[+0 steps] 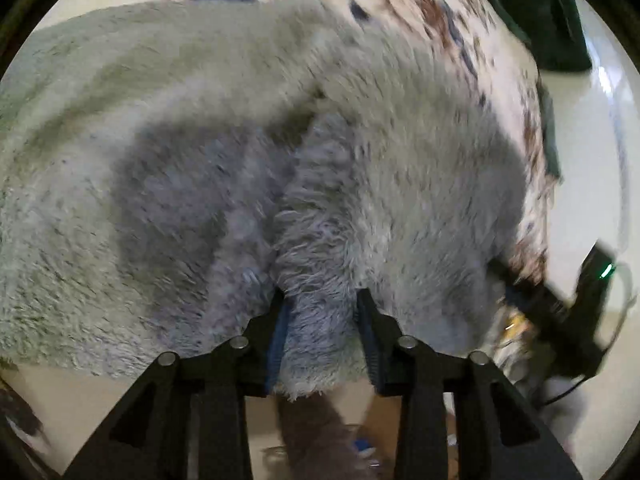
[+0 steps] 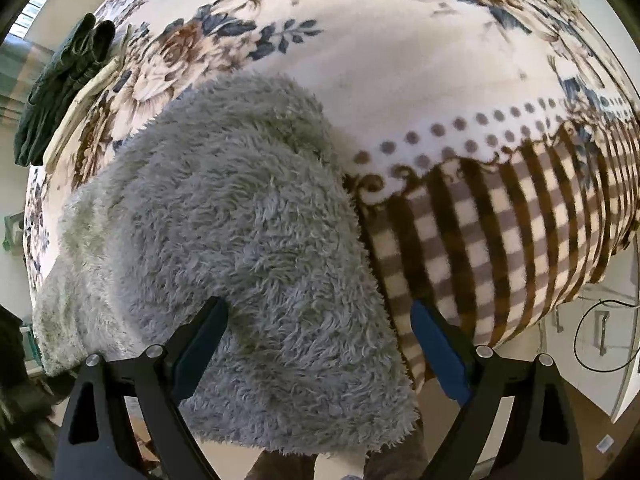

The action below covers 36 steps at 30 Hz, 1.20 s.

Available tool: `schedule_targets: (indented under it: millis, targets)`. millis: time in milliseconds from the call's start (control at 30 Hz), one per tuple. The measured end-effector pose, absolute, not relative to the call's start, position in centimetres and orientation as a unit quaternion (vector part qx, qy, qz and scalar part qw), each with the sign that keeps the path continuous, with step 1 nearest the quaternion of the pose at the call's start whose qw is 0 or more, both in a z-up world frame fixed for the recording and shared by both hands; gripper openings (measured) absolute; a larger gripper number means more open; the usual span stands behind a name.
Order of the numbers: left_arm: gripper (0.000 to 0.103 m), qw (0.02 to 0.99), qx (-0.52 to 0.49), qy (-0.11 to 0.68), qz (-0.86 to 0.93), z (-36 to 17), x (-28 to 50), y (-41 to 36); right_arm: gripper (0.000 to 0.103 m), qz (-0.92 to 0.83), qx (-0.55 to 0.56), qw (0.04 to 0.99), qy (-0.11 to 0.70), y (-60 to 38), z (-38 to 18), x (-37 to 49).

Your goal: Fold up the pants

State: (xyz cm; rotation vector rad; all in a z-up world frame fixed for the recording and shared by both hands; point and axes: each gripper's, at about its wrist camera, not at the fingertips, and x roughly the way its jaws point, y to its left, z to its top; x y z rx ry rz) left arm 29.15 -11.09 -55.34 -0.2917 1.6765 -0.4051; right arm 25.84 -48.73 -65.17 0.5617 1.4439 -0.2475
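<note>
Left wrist view: left gripper (image 1: 320, 300) fingers pinching a bunched ridge of fluffy grey pants (image 1: 240, 140) at 6 o'clock on the floral blanket (image 1: 460, 28). Right gripper (image 2: 320, 312) fingers spread, straddling the cloth ungripped. Fold apparently under way, not finished.
</note>
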Motion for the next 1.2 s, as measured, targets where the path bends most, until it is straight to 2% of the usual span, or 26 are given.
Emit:
schedule_targets:
  millis: [33,267,400,533,567,600,633,667,733,767,867,1033,1067,1100,1133,1200]
  targets:
    - [0.007,0.653,-0.115,0.726,-0.182,-55.0,28.8,-11.5,0.095,-0.113,0.253,0.707,0.651,-48.7,-65.3,25.8]
    - [0.006,0.704,-0.120,0.677,-0.178,-51.0,29.3,-9.4,0.095,-0.115,0.266,0.705,0.648,-48.4,-65.8,25.3]
    - [0.007,0.704,-0.111,0.685,-0.151,-52.3,30.3,-7.3,0.094,-0.106,0.269,0.702,0.651,-47.7,-65.8,25.3]
    - [0.012,0.666,-0.174,0.711,-0.146,-53.6,30.5,-6.4,0.095,-0.099,0.247,0.700,0.662,-46.8,-66.0,25.7]
    - [0.015,0.659,-0.202,0.709,-0.149,-53.2,30.6,-5.9,0.094,-0.098,0.241,0.701,0.664,-46.6,-65.9,25.8]
    - [0.023,0.659,-0.218,0.705,-0.148,-52.7,30.7,-5.7,0.094,-0.096,0.237,0.702,0.664,-46.6,-65.8,25.9]
    - [0.034,0.665,-0.236,0.695,-0.142,-52.0,30.9,-5.1,0.095,-0.095,0.235,0.704,0.664,-46.5,-65.8,26.0]
    - [0.039,0.672,-0.252,0.683,-0.136,-51.4,31.1,-4.5,0.095,-0.093,0.232,0.705,0.664,-46.5,-65.7,26.1]
    - [0.061,0.682,-0.280,0.664,-0.128,-51.0,31.6,-3.7,0.095,-0.091,0.232,0.706,0.663,-46.7,-65.7,26.1]
    - [0.062,0.680,-0.290,0.662,-0.129,-51.4,31.9,-3.9,0.095,-0.091,0.235,0.705,0.663,-46.8,-65.7,26.1]
    - [0.062,0.655,-0.293,0.681,-0.143,-54.1,32.5,-5.3,0.095,-0.093,0.245,0.702,0.662,-47.3,-65.8,26.2]
    - [0.060,0.636,-0.230,0.721,-0.148,-57.9,32.6,-8.3,0.095,-0.096,0.257,0.696,0.663,-48.1,-66.0,26.2]
    - [0.056,0.645,-0.221,0.716,-0.151,-57.8,32.5,-8.7,0.095,-0.097,0.257,0.695,0.664,-48.1,-66.1,26.2]
    - [0.031,0.651,-0.216,0.709,-0.164,-57.5,32.3,-9.0,0.095,-0.096,0.256,0.696,0.665,-48.1,-66.1,26.3]
    - [0.022,0.651,-0.217,0.706,-0.176,-57.2,32.1,-9.1,0.095,-0.096,0.254,0.696,0.665,-48.0,-66.1,26.5]
    - [0.018,0.659,-0.223,0.695,-0.184,-56.3,31.6,-8.9,0.095,-0.094,0.250,0.696,0.666,-48.1,-66.1,26.6]
